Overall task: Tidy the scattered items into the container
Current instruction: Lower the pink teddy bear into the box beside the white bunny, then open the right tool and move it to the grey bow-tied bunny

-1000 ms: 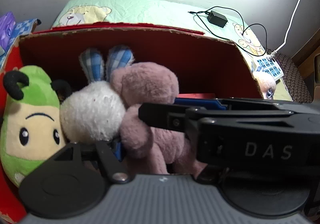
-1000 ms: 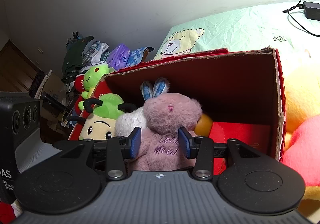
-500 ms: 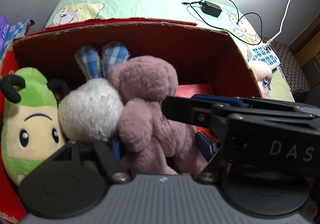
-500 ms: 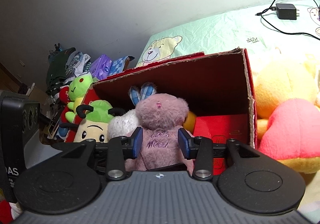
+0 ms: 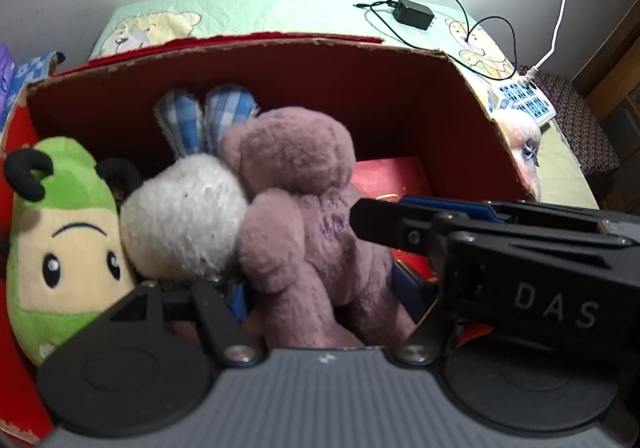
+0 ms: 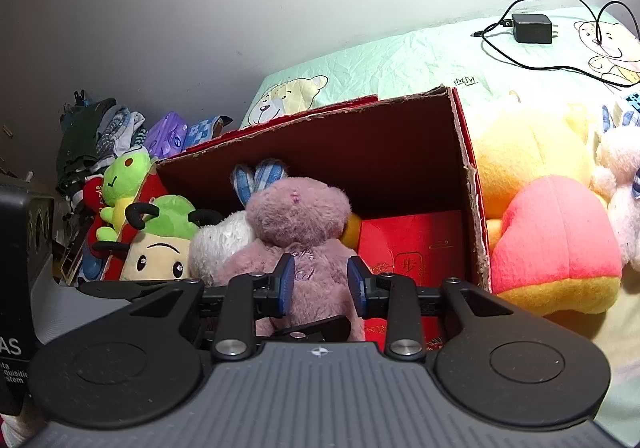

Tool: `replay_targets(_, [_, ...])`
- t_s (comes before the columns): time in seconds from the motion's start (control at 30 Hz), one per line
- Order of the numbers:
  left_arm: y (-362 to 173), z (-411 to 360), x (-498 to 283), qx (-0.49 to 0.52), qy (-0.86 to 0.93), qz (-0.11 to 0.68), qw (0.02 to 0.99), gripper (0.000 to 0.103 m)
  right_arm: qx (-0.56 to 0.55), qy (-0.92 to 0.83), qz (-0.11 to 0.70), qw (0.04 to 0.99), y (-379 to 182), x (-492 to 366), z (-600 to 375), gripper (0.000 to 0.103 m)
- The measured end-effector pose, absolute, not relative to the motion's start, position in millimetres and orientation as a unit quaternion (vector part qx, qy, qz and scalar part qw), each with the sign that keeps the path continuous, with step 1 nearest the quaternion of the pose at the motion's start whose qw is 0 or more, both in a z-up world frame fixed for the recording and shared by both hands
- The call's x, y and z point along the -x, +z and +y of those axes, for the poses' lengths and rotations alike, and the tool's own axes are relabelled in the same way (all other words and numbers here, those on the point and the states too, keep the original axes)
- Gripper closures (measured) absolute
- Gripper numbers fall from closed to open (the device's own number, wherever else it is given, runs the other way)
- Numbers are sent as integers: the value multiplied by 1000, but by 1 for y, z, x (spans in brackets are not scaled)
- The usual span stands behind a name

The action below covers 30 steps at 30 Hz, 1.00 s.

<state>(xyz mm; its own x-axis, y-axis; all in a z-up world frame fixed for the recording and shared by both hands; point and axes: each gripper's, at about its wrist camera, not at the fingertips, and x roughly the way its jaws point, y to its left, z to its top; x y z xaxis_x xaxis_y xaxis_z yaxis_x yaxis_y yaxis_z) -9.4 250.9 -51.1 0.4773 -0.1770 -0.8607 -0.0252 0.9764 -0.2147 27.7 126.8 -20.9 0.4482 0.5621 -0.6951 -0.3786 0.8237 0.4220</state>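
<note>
Pink bear [image 5: 304, 216] sits upright inside red box [image 5: 472, 104], pressed against white bunny [image 5: 184, 224].

Left gripper [image 5: 320, 288]: jaws around bear's lower body, grip on it.

Right gripper [image 6: 320, 284]: jaws brought narrow, bear behind gap, contact unclear.

Risk: left pulls away without letting go, so bear lifts back out of box.

Only right view shows yellow plush [image 6: 532, 156] and pink heart plush [image 6: 556, 236] outside box's right wall, untidied.
</note>
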Motion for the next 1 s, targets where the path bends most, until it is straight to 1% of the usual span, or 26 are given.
replay_targets(0.17, [-50, 252, 10, 96, -41, 511, 853, 30, -106, 272, 444, 847, -21, -27, 127, 70])
replay_targets(0.5, [-52, 247, 5, 92, -37, 514, 852, 27, -110, 265, 453, 844, -27, -29, 135, 70])
replay_targets(0.7, [-42, 247, 4, 87, -33, 522, 848, 32, -122, 269, 445, 845, -19, -29, 129, 70])
replay_targets(0.87, [-32, 250, 6, 89, -28, 522, 848, 32, -145, 275, 433, 846, -8, -29, 121, 70])
replay_targets(1.0, [-30, 252, 8, 92, -17, 522, 848, 35, -133, 270, 424, 854, -2, -27, 119, 70])
